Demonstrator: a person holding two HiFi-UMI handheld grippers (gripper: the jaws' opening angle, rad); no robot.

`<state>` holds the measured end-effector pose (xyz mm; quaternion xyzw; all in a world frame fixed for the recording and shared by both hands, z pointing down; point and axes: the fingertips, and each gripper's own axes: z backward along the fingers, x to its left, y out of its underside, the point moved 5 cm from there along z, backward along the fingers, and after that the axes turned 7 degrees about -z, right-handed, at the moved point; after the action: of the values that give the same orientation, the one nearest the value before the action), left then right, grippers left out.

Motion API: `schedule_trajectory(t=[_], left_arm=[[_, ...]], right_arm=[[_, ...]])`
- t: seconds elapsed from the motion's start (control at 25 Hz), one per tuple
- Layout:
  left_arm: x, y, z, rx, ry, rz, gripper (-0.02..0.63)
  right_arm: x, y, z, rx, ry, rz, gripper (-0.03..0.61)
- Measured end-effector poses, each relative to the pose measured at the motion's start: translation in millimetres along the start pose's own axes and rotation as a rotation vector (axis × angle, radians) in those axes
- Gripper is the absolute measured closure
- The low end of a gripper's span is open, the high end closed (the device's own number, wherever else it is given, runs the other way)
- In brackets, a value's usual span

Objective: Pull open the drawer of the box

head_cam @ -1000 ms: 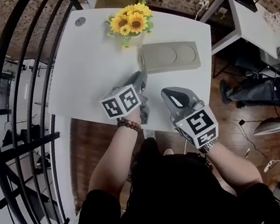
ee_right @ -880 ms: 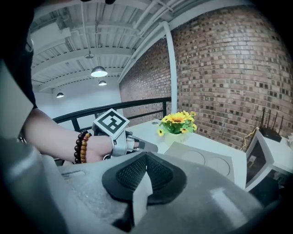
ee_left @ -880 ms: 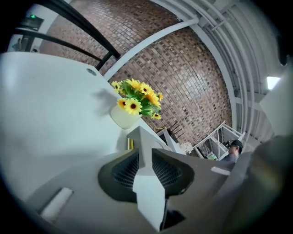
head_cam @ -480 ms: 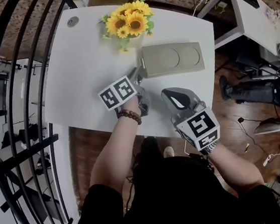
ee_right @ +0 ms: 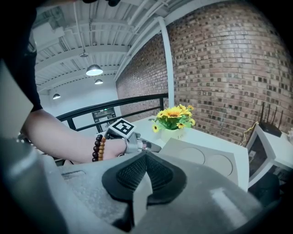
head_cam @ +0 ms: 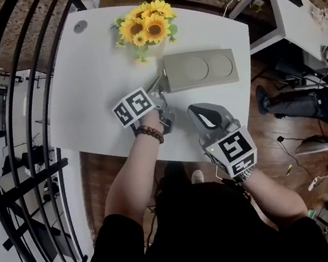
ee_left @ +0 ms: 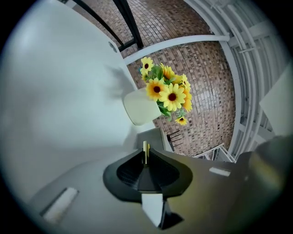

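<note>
A flat grey-beige box (head_cam: 201, 68) with two round dents on its top lies on the white table (head_cam: 98, 76). My left gripper (head_cam: 161, 84) is at the box's left end. In the left gripper view its jaws are closing on a thin yellowish pull tab (ee_left: 145, 152), which stands pinched between the black pads (ee_left: 128, 171). The box's end (ee_left: 153, 138) shows just beyond the tab. My right gripper (head_cam: 201, 112) hovers at the table's near edge, shut with nothing in it. The right gripper view shows the box (ee_right: 206, 157) and the left gripper (ee_right: 151, 147) at its end.
A pale vase of sunflowers (head_cam: 145, 27) stands just behind the box's left end, close to the left gripper. A black railing (head_cam: 8, 117) runs along the left. At the right are a white desk (head_cam: 280, 12) and a seated person's legs (head_cam: 303, 107) over a wooden floor.
My left gripper has moved away from me, up to the box's left end. The right gripper has stayed about where it was.
</note>
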<state>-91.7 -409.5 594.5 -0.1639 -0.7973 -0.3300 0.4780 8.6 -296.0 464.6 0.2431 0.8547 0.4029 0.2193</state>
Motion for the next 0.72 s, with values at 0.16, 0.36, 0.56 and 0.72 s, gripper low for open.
schedule_trajectory(t=[0.16,0.36,0.56,0.72], left_arm=[[0,-1,1,0.006,-0.013,0.002,0.568],[5,-7,11,-0.011,-0.049,-0.004,0.568],[17,-20,30,-0.039,-0.086,-0.003,0.568],[29,-33,49,-0.075,-0.124,-0.003,0.568]], right_arm=[[-1,-3,0,-0.012,-0.001,0.002,0.586],[-2,-4,3,-0.024,0.002,0.008,0.586],[6,-8,5,-0.028,-0.015,0.017,0.586],[10,-11,6,-0.039,-0.022,0.029,0.586]])
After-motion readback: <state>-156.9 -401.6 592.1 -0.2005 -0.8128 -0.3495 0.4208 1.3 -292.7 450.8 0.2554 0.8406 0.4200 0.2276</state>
